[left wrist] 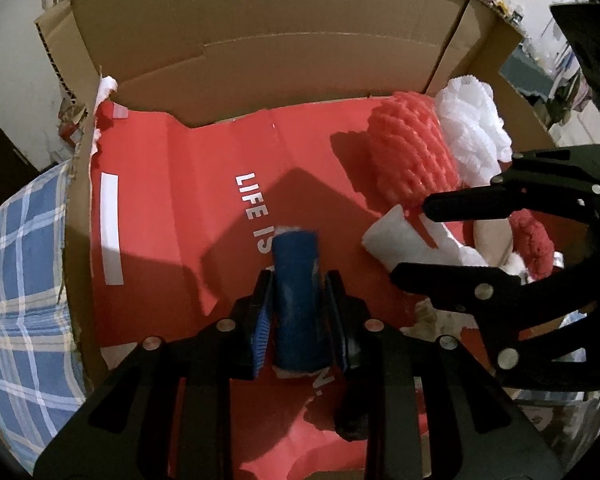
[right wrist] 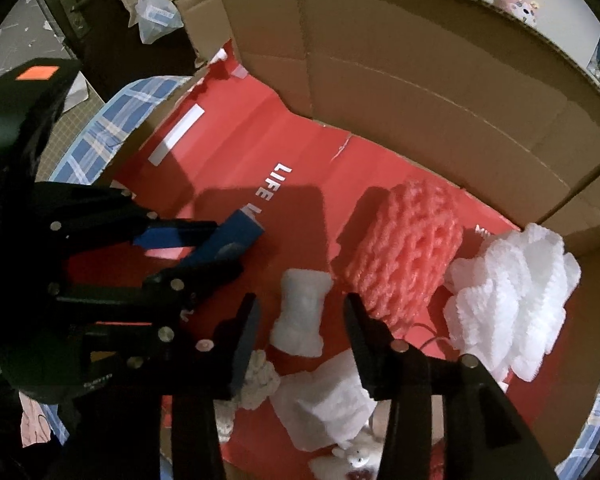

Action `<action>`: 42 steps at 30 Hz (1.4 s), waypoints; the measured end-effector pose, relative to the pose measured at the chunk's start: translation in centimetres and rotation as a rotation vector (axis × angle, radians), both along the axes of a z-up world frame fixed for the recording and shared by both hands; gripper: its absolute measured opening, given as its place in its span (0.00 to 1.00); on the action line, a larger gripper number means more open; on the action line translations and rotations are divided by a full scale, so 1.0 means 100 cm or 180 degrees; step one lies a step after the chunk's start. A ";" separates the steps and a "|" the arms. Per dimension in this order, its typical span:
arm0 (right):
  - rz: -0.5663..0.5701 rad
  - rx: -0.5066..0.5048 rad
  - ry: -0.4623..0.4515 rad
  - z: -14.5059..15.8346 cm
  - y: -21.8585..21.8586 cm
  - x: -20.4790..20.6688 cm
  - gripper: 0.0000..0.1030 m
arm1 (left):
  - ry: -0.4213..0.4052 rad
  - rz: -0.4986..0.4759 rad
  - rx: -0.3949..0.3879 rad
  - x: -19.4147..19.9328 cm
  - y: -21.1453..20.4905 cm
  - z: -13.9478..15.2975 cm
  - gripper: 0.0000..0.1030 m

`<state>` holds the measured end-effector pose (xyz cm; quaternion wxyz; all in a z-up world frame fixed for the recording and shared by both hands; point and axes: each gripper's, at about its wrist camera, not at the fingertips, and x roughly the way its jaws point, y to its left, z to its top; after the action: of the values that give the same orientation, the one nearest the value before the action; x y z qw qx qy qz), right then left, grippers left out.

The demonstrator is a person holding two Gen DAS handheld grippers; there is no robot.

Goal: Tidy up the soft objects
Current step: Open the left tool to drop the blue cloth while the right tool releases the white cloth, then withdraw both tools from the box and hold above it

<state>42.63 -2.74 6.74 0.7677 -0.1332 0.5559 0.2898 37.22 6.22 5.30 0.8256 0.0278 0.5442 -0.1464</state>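
Soft objects sit in an open cardboard box [left wrist: 260,52] with a red printed floor.

Left wrist view:
- left gripper [left wrist: 296,300] points down into the box, jaws narrow, a blue roll [left wrist: 296,280] between them. Pads look right at the roll's sides; can't confirm firm pressure, contact looks light.
- blue roll lies on the red floor over the white "LIFE IS" lettering, white fabric showing at both ends.
- right gripper [left wrist: 412,240] enters from the right edge, jaws apart, straddling a white roll [left wrist: 392,236].
- behind it: pink foam net [left wrist: 408,152], then white foam net [left wrist: 472,128] just beside it, both against the far right of the box.
- red plush piece [left wrist: 534,240] at right, partly hidden by the gripper frame.
- blue plaid cloth [left wrist: 20,272] outside the box, left.

Right wrist view:
- right gripper [right wrist: 300,316] jaws moderately wide, white roll [right wrist: 302,312] standing between them, clear gap on both sides. Not gripped.
- folded white pad [right wrist: 324,400] lies just below the roll, near the gripper base.
- pink foam net [right wrist: 404,248] right of the roll, white foam net [right wrist: 512,300] further right, touching or nearly so.
- left gripper [right wrist: 224,248] at left, fingers close around the blue roll [right wrist: 236,236], roll tilted on the floor.
- small white plush toy [right wrist: 358,458] at bottom edge, partly cut off.
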 end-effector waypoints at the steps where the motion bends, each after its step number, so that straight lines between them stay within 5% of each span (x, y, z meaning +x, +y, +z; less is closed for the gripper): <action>1: -0.0010 0.0001 -0.0012 0.002 -0.001 -0.001 0.49 | 0.0008 0.0006 -0.0020 0.000 0.003 0.001 0.35; 2: -0.0021 0.0006 -0.0017 0.004 -0.003 -0.001 0.49 | -0.0011 0.0027 -0.0016 -0.001 0.004 0.002 0.49; 3: -0.0032 0.0021 -0.0014 0.006 -0.005 -0.002 0.49 | -0.0039 0.0014 -0.0045 -0.002 0.008 0.004 0.52; 10: -0.0167 0.0120 -0.0116 0.028 -0.029 -0.013 0.57 | -0.0165 0.0042 -0.0103 -0.014 0.007 0.017 0.56; 15: -0.0317 0.0173 -0.0273 0.051 -0.056 -0.028 0.68 | -0.0484 0.0102 -0.0169 -0.042 0.011 0.046 0.71; 23: -0.0609 0.0366 -0.0709 0.094 -0.105 -0.082 0.99 | -0.0867 0.0148 -0.0245 -0.088 -0.006 0.079 0.79; 31: -0.0977 0.0464 -0.1096 0.106 -0.134 -0.132 1.00 | -0.0948 0.0227 -0.0168 -0.122 -0.020 0.081 0.79; 42: -0.1322 0.0387 -0.1428 0.073 -0.146 -0.159 1.00 | -0.0999 0.0485 -0.0144 -0.131 -0.007 0.060 0.79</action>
<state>26.73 -17.38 14.01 0.9205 -0.0313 0.3696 0.1228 24.08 5.49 11.33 0.9096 -0.0097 0.4057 -0.0895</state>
